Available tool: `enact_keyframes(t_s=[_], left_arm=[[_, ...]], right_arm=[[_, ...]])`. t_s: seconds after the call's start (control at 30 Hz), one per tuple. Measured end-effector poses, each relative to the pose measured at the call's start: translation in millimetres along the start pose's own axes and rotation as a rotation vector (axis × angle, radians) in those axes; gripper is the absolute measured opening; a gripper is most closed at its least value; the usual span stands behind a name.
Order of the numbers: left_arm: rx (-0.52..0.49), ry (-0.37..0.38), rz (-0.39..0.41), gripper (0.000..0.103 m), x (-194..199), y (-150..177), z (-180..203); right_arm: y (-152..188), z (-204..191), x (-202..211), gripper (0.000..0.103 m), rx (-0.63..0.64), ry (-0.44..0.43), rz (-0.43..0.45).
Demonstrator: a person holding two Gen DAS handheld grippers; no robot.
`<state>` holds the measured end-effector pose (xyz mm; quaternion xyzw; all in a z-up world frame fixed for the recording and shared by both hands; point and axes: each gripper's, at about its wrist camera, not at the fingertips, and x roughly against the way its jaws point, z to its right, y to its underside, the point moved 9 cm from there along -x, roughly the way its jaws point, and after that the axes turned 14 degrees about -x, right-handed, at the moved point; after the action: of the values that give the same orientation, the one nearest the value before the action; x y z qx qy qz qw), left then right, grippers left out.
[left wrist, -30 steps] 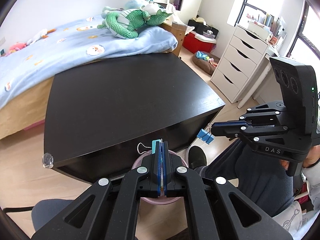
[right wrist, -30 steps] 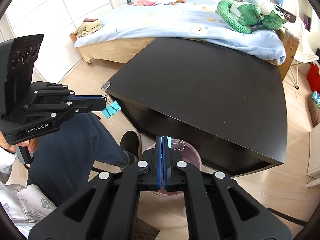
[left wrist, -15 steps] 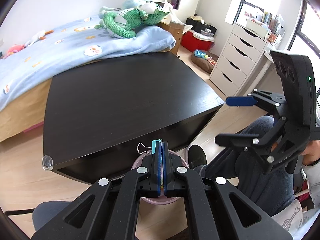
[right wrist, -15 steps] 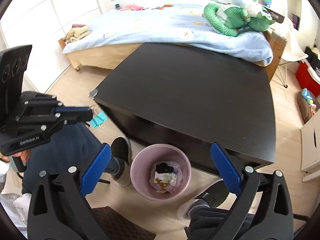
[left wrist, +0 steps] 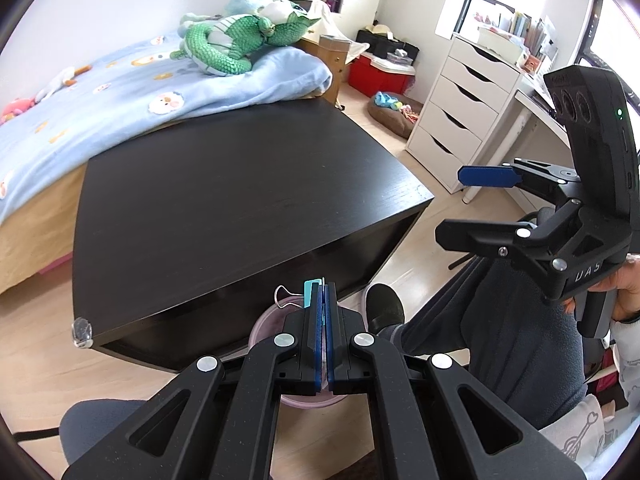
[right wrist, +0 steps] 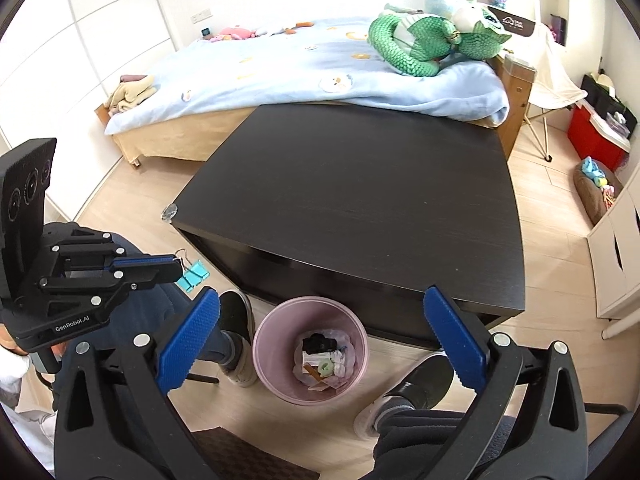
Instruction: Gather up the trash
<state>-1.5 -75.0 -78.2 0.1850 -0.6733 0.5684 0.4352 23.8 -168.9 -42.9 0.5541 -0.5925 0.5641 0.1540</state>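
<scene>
My left gripper (left wrist: 322, 292) is shut on a teal binder clip (left wrist: 309, 295), whose wire loop sticks out to the left. It hangs above the pink bin (left wrist: 262, 322), which it mostly hides. In the right wrist view that left gripper (right wrist: 176, 270) holds the binder clip (right wrist: 195, 276) at the left, above a knee. My right gripper (right wrist: 322, 300) stands wide open with nothing between its blue pads (right wrist: 188, 340). Directly below it is the pink bin (right wrist: 266, 344), holding wrappers and other trash (right wrist: 324, 360). The right gripper (left wrist: 466, 206) also shows open at the right.
The black table (right wrist: 360, 200) stands just behind the bin, its top bare, against a bed with a blue blanket (right wrist: 280, 64). A person's shoes (right wrist: 238, 332) flank the bin. White drawers (left wrist: 460, 108) stand at the right.
My right gripper went from shut on a blue binder clip to wide open; that clip is gone from its fingers. The left gripper has kept still, shut on its clip.
</scene>
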Motion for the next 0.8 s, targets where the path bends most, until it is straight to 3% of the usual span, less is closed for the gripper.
enact_keyframes(t_s=[0.37,0.5,0.53,0.57,0.6,0.67,0.7,0.8], left_arm=[[-0.014,0.018,-0.013,0.001,-8.5,-5.6,5.9],[-0.002,0.014,-0.032,0.009,-15.0,-2.5,3.1],[0.005,0.014,-0.037,0.015,-16.7,-1.2,1.5],[0.014,0.015,-0.040,0.031,-17.8,-0.2,0.2],[0.022,0.009,-0.041,0.040,-18.7,0.6,-1.6],[0.042,0.008,-0.022,0.080,-17.0,0.5,-4.2],[0.056,-0.001,-0.008,0.090,-15.2,-0.1,-6.8],[0.079,-0.018,-0.001,0.094,-12.9,0.4,-13.2]], right_arm=[[-0.2,17.9,9.5,0.100,-0.051,0.004,0.023],[-0.1,19.2,9.6,0.100,-0.058,0.003,0.023],[-0.1,19.0,9.6,0.100,-0.058,0.002,0.023],[0.2,19.0,10.0,0.100,-0.059,0.002,0.023],[0.2,18.7,9.9,0.100,-0.059,0.001,0.022],[0.1,18.6,9.6,0.100,-0.060,0.001,0.022],[0.2,18.6,9.4,0.100,-0.060,0.002,0.022],[0.2,18.2,8.4,0.100,-0.060,0.007,0.021]])
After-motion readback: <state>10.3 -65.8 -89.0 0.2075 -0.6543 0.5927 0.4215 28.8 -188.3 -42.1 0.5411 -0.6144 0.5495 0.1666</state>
